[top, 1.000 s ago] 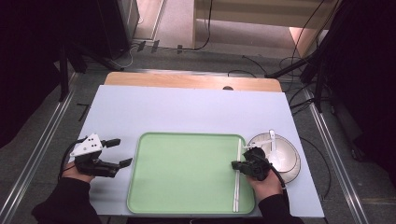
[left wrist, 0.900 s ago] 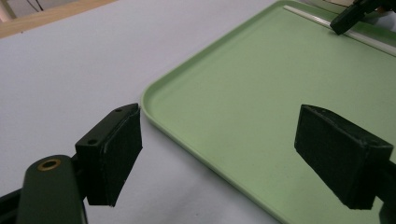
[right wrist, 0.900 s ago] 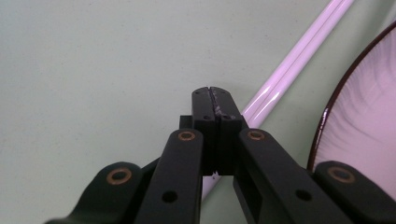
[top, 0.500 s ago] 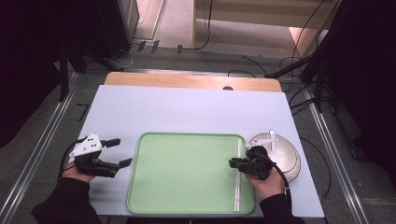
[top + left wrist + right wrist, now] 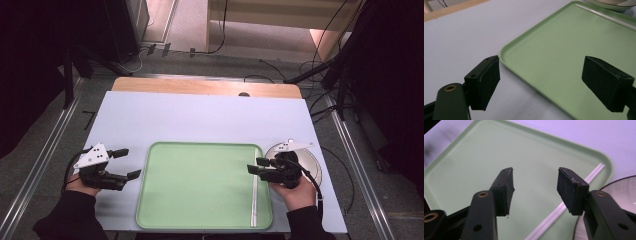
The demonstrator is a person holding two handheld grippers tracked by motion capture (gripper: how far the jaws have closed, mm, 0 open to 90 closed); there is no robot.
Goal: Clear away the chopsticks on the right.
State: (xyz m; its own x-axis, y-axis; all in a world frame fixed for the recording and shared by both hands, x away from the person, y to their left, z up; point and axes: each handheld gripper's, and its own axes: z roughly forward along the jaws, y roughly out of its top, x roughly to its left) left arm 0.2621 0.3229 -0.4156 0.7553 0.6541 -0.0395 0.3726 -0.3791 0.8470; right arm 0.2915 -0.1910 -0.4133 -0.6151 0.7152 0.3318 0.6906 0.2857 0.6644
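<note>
The right gripper (image 5: 256, 166) has just been opening its jaws; nothing sits between them, with the white chopsticks (image 5: 564, 208) lying just below on the green tray (image 5: 200, 185). The left gripper (image 5: 131, 163) hangs wide open and empty over the desk (image 5: 200, 120), the tray's edge between its jaws.

Tray (image 5: 200, 185) smooth green plastic, semi-gloss; chopsticks (image 5: 254, 190) white plastic; bowl (image 5: 312, 162) glossy; table (image 5: 200, 117) matt.

Table (image 5: 200, 117) had a pale lavender-white top with a bare wooden strip at the far edge. On it lay a green tray (image 5: 200, 185); a white plate (image 5: 312, 160) sat just beside the tray's right edge.
</note>
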